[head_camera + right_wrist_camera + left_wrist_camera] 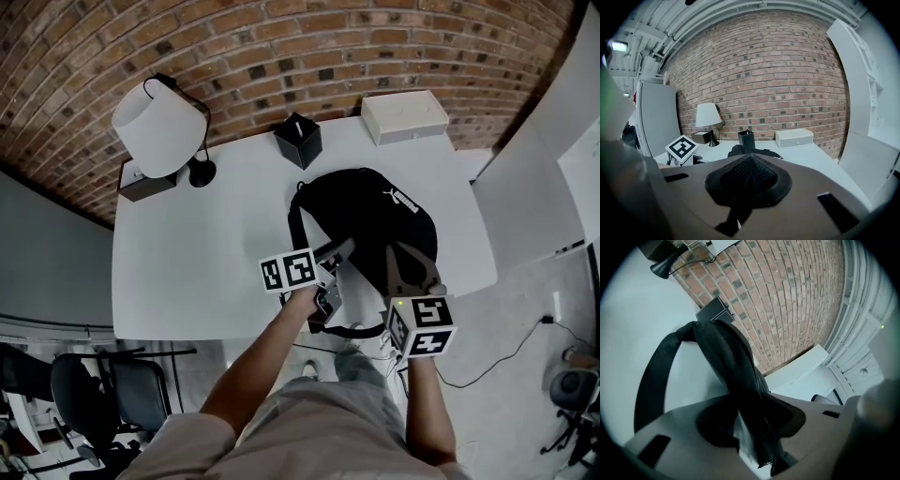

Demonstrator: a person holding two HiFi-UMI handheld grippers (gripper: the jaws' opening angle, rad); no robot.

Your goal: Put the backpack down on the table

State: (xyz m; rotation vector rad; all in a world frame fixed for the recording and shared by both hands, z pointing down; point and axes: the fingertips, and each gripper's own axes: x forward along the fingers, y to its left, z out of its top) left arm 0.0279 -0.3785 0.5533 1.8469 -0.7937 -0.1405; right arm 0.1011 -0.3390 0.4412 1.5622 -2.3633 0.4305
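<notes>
Scene is lit brightly & evenly from above; only soft shadows are cast on the white table (pixel 187 253). Detail is lost in the black backpack (pixel 375 220). Edges are bent by fisheye, w/ corners blacked out in gripper views; foreground there is blurred.

Backpack (pixel 375 220) on white table (pixel 187 262), left claw (pixel 336 255) and right claw (pixel 412 274) touching it

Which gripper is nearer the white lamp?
Left. The left gripper is at the backpack edge facing the lamp; the right gripper grips the opposite side, farther away.
</notes>
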